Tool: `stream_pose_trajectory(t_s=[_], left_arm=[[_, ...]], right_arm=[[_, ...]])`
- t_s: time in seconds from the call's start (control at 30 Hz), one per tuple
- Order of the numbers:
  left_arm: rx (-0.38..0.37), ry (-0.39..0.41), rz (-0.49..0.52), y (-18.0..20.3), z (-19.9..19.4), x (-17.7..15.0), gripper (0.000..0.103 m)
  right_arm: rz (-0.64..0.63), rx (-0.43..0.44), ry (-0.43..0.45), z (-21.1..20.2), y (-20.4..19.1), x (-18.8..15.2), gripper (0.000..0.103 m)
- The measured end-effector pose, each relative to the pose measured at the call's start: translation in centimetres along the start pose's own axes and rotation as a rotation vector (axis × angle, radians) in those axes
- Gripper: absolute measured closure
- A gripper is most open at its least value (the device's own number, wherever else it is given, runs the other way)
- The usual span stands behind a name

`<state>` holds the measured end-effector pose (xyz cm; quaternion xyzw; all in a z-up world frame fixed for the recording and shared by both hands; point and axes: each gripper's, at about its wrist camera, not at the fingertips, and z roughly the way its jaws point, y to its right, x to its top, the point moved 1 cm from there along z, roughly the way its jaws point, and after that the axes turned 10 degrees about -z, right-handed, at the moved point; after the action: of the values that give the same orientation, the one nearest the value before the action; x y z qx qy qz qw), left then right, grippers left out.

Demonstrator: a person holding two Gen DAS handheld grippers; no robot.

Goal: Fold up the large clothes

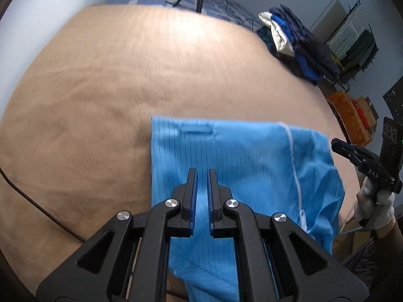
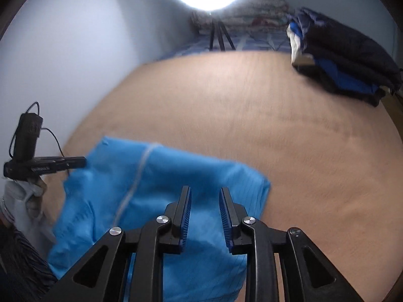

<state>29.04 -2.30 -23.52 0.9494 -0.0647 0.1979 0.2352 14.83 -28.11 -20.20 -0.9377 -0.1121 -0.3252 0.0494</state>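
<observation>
Garment (image 1: 239,166), blue and partly folded, lies on my tan counter (image 1: 100,75) near its front edge, one end spilling over toward me. My left claw (image 1: 202,173) is clenched, with cloth showing in its narrow gap, though I cannot tell whether it pinches it; my right claw (image 2: 204,193) hangs just above the cloth, partly spread, grasping nothing that I can see. If I pull with only one side gripped, I judge the fold could skew or the overhang drag everything off.
</observation>
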Motion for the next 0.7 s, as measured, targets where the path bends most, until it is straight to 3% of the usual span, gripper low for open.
stream_pose_trajectory(t_s=[0.1, 0.2, 0.3, 0.5, 0.53, 0.6, 0.63, 0.7], left_arm=[[-0.027, -0.007, -0.067, -1.1, 0.2, 0.5, 0.081], [-0.029, -0.048, -0.089, -2.3, 1.1, -0.5, 0.08], [-0.002, -0.082, -0.053, -2.8, 1.8, -1.9, 0.08], [0.031, -0.054, 0.029, -3.1, -0.1, -4.1, 0.08], [0.019, -0.051, 0.005, -3.5, -0.6, -4.1, 0.08], [-0.006, -0.045, -0.072, -4.7, -1.5, -3.8, 0.068], [-0.028, -0.041, -0.116, -5.4, -1.9, -3.7, 0.062], [-0.091, -0.036, -0.212, -6.8, -2.5, -3.5, 0.062]], right_arm=[[0.021, 0.0, -0.019, 0.4, 0.9, 0.7, 0.077], [0.113, 0.073, -0.038, 0.9, 2.5, -0.9, 0.076], [0.138, 0.071, -0.085, 1.7, 3.4, -4.0, 0.076], [0.002, -0.011, -0.134, -0.1, 1.9, -9.0, 0.076], [0.009, -0.009, -0.132, -0.7, 2.0, -9.1, 0.075], [0.051, 0.022, -0.093, -2.4, 2.3, -9.0, 0.073], [0.068, 0.039, -0.069, -2.9, 2.5, -8.9, 0.068], [0.133, 0.1, 0.01, -4.0, 3.5, -8.0, 0.052]])
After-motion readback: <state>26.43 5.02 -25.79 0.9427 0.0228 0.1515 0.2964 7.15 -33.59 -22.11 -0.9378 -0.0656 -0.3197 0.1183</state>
